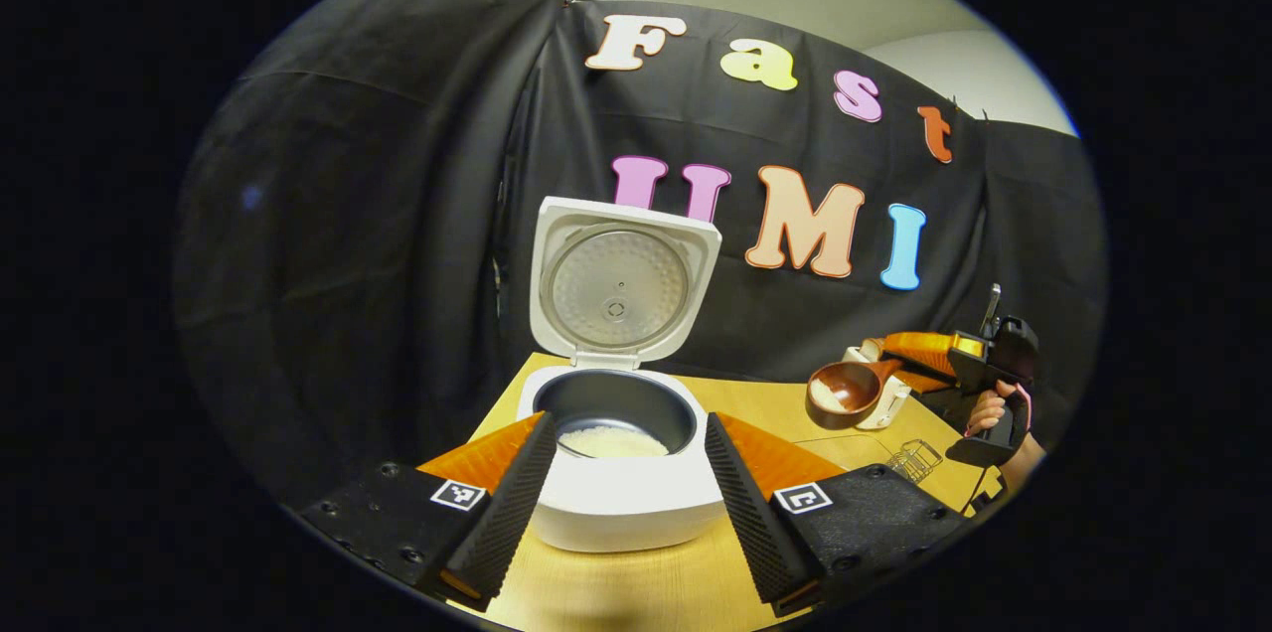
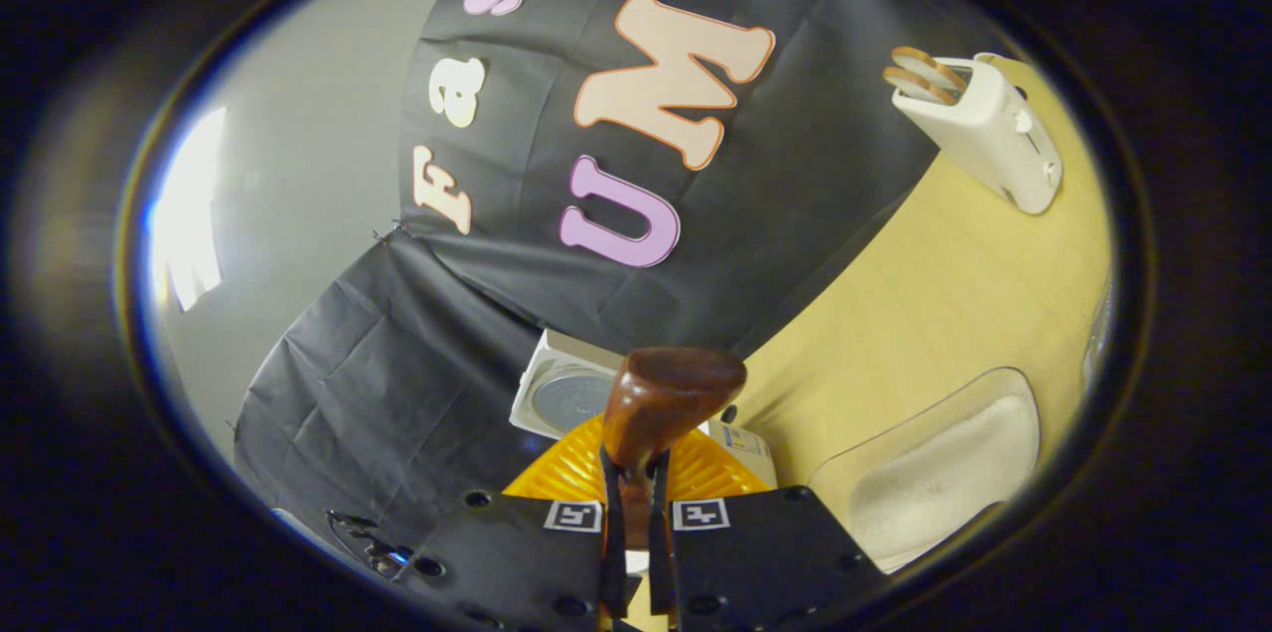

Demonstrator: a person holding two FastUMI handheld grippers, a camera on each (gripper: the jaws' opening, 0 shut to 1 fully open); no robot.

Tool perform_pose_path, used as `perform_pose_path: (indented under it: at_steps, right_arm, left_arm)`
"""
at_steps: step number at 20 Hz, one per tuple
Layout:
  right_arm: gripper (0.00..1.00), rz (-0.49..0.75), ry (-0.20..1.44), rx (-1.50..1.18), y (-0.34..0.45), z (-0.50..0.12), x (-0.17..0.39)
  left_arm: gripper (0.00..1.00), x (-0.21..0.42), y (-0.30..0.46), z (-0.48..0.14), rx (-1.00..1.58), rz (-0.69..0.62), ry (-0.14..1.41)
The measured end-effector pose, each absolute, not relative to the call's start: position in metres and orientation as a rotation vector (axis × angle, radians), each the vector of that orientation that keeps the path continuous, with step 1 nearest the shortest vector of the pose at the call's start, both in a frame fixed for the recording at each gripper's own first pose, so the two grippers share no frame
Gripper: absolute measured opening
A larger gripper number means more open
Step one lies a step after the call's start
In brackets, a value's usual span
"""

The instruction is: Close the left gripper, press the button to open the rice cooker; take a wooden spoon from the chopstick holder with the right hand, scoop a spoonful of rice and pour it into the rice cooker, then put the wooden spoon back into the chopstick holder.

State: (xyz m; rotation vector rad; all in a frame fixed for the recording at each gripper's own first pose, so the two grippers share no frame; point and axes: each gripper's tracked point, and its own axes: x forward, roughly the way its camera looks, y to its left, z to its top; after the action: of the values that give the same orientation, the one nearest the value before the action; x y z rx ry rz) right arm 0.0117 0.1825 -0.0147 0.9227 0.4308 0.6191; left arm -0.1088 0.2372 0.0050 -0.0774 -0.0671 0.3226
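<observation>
Between the right fingers [image 2: 608, 513], seemingly pinched: wooden spoon [image 2: 668, 403].

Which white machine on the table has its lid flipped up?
The rice cooker, between the left gripper's fingers, lid up. The white toaster has only top slots holding slices.

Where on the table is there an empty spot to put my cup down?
Bare table lies between the rice cooker and the wire chopstick holder. It's crowded at the right, where the right gripper holds the wooden spoon by the toaster.
</observation>
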Motion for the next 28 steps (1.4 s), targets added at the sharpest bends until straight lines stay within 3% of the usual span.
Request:
perform_pose_path:
  at_steps: [12,14,16,17,18,28]
  right_arm:
    - [0.12,0.674,0.396,0.761,0.299,0.015,0.031]
    - [0.10,0.652,0.371,0.658,0.312,0.014,0.035]
    - [0.14,0.632,0.347,0.523,0.322,0.011,0.039]
    - [0.13,0.622,0.341,0.453,0.326,0.007,0.041]
    - [0.12,0.610,0.333,0.384,0.331,0.002,0.041]
    - [0.10,0.570,0.184,-0.184,0.378,-0.012,0.054]
  left_arm:
    - [0.89,-0.161,0.260,-0.001,-0.121,0.413,-0.086]
    - [0.89,-0.163,0.265,0.000,-0.109,0.413,-0.092]
    - [0.89,-0.161,0.271,-0.001,-0.098,0.414,-0.085]
    - [0.85,-0.162,0.273,0.000,-0.096,0.414,-0.087]
    - [0.89,-0.163,0.276,0.000,-0.096,0.414,-0.087]
    - [0.89,-0.178,0.295,-0.007,-0.108,0.449,-0.086]
